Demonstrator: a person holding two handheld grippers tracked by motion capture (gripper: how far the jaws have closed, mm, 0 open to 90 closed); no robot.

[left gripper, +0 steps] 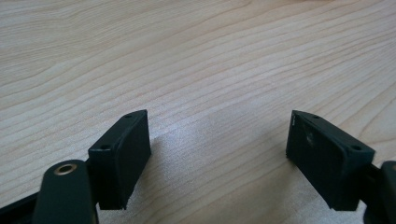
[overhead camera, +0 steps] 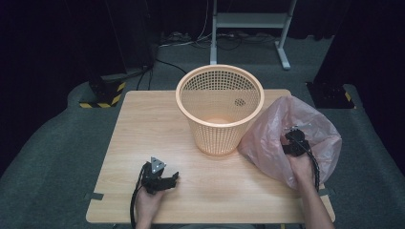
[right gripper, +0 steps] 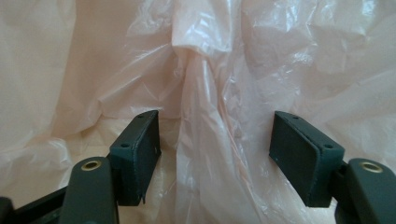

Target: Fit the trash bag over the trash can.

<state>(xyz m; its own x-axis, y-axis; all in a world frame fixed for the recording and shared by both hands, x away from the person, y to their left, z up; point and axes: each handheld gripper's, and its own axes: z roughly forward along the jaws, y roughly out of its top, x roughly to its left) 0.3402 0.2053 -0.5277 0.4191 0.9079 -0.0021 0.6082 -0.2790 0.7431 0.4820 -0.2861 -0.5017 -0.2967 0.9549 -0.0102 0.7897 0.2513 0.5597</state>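
An orange perforated basket (overhead camera: 219,109) stands upright at the middle back of the wooden table (overhead camera: 143,129). Right of it lies a crumpled pink translucent plastic bag (overhead camera: 277,124), its mouth open toward me. My right gripper (overhead camera: 295,141) reaches into the bag; in the right gripper view it (right gripper: 215,156) is open, with folds of the bag (right gripper: 205,79) running between the jaws but not pinched. My left gripper (overhead camera: 165,181) rests low at the front left, open over bare wood (left gripper: 219,154), holding nothing.
A white metal stand (overhead camera: 248,24) and cables lie on the grey floor beyond the table. A yellow-and-black striped base (overhead camera: 102,93) sits at the back left, another (overhead camera: 329,93) at the back right. Bare tabletop stretches left of the basket.
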